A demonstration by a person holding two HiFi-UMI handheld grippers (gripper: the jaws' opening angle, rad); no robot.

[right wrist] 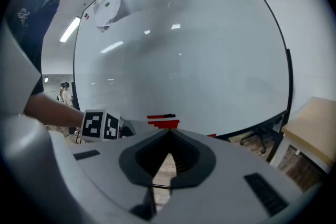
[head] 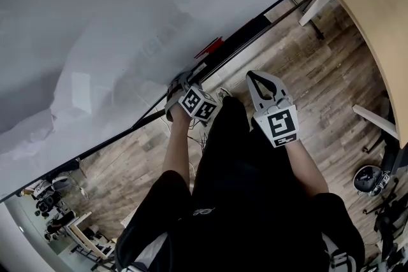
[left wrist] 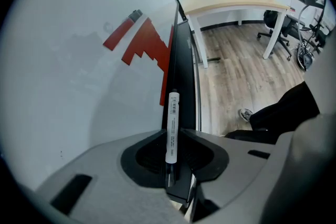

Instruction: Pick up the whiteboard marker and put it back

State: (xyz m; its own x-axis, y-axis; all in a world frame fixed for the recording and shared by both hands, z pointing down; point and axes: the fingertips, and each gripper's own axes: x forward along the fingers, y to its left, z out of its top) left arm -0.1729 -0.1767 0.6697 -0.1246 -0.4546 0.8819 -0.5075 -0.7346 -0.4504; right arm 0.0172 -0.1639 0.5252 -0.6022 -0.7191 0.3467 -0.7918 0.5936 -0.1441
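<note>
Your left claw (left wrist: 173,136) is clenched on the whiteboard marker (left wrist: 172,123), which sits pinched between its two jaws. The marker's long axis runs along the claw's own line. Its dark end is tucked back between the jaws, and its white labelled barrel sticks out past the tips, pointing at the black ledge (left wrist: 184,71) along the foot of the whiteboard (left wrist: 79,92). Your right claw (right wrist: 169,136) is clenched shut on nothing.
</note>
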